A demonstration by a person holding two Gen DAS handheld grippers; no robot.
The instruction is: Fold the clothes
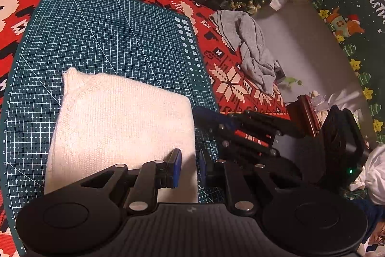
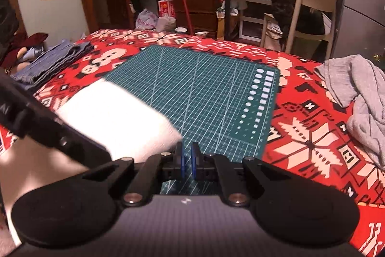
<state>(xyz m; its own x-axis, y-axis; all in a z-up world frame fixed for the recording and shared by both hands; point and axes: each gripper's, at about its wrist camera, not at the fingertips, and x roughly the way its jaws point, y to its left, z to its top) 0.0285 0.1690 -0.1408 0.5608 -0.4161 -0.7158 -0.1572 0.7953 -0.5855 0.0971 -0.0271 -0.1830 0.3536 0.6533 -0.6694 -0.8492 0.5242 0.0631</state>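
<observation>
A white knit sweater (image 1: pixel 120 129) lies folded into a rectangle on the green cutting mat (image 1: pixel 108 35). My left gripper (image 1: pixel 189 166) hovers over the sweater's near right corner, open by a small gap with nothing between its blue pads. The right gripper (image 1: pixel 202 113) reaches in from the right, its tips at the sweater's right edge. In the right wrist view the right gripper (image 2: pixel 187 159) is open by only a narrow gap, with bare mat (image 2: pixel 204 93) showing between the pads, and the sweater (image 2: pixel 115 117) lies to the left. A crumpled grey garment (image 2: pixel 361 93) waits on the red blanket.
The red patterned blanket (image 2: pixel 308 143) covers the bed under the mat. The grey garment (image 1: pixel 250 47) hangs at the blanket's right edge. Folded blue clothes (image 2: pixel 53 59) lie at the far left. A chair (image 2: pixel 312 9) and cluttered shelves stand behind the bed.
</observation>
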